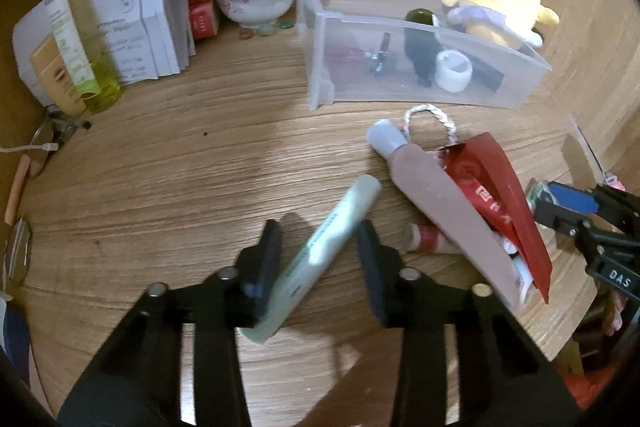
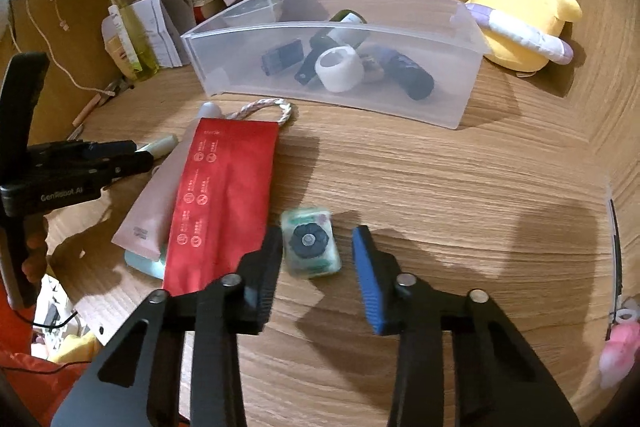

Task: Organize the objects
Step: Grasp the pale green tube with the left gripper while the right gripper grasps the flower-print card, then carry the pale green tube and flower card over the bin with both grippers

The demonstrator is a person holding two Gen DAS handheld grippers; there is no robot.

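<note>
My left gripper (image 1: 318, 239) is shut on a pale green tube (image 1: 340, 223) that lies slanted on the wooden table (image 1: 180, 187), both pads touching it. My right gripper (image 2: 316, 243) is open around a small translucent green case (image 2: 310, 247). The case touches the left finger, with a gap to the blue right pad (image 2: 368, 283). A pink tube (image 2: 152, 203) and a red pouch (image 2: 224, 187) lie between the two grippers. Behind them stands a clear plastic bin (image 2: 320, 27) with a white tape roll (image 2: 340, 69), a dark bottle and other small items inside.
A yellow plush chick (image 2: 520, 15) sits right of the bin. At the back left are white boxes (image 1: 136, 19), a green bottle (image 1: 80, 39) and a bowl of glass pebbles (image 1: 256, 3). A small red-banded tube (image 1: 424, 239) lies under the pink tube.
</note>
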